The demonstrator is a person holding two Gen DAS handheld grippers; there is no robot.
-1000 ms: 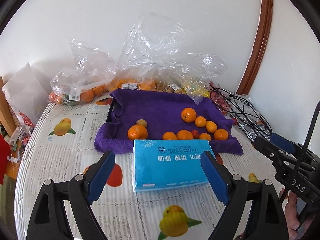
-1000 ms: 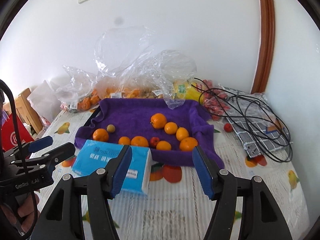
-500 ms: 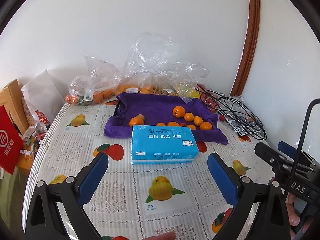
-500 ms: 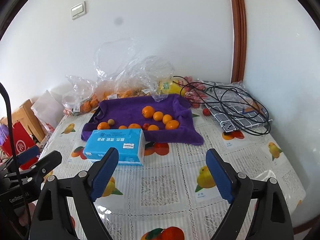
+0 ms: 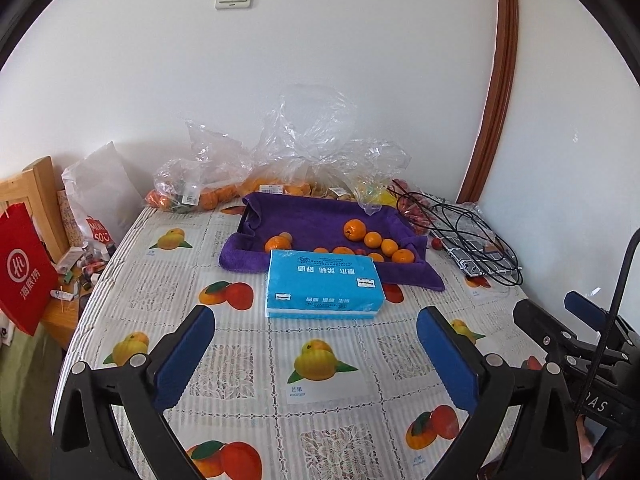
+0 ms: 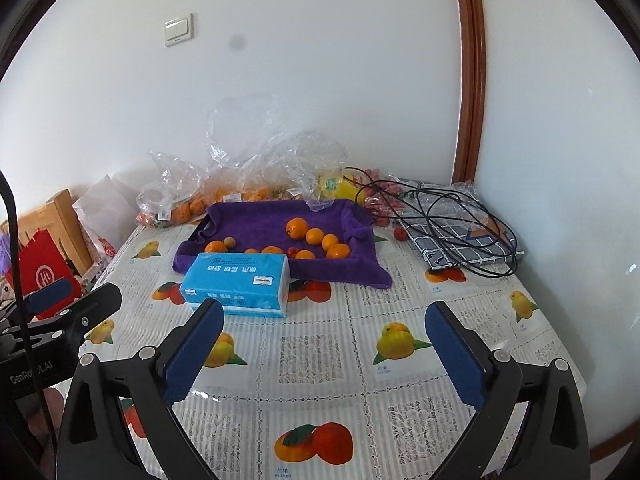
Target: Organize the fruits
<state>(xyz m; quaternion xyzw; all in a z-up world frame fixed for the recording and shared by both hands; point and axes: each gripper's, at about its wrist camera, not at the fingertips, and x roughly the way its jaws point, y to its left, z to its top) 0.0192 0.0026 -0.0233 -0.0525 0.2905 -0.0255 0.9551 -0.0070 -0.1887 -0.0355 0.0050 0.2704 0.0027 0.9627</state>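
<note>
A tray lined with a purple towel (image 5: pixel 312 220) (image 6: pixel 256 220) sits at the far side of the table. Several oranges lie on it, the largest one (image 5: pixel 354 229) (image 6: pixel 297 227) near the middle, another (image 5: pixel 277 244) (image 6: pixel 216 246) at the left beside a small brownish fruit (image 6: pixel 229 241). A small red fruit (image 6: pixel 293 251) lies among them. My left gripper (image 5: pixel 314 350) is open and empty, well back over the table's near side. My right gripper (image 6: pixel 324 344) is open and empty, also far back from the tray.
A blue tissue pack (image 5: pixel 324 285) (image 6: pixel 238 283) lies just in front of the tray. Clear plastic bags of oranges (image 5: pixel 200 184) stand against the wall. Black cables on a checked cloth (image 6: pixel 460 228) lie at the right. A loose red fruit (image 6: pixel 399 233) sits beside the tray.
Both grippers have pulled back and up from the tray, so the tray and tissue pack look smaller and farther away. Both stay open and empty.
</note>
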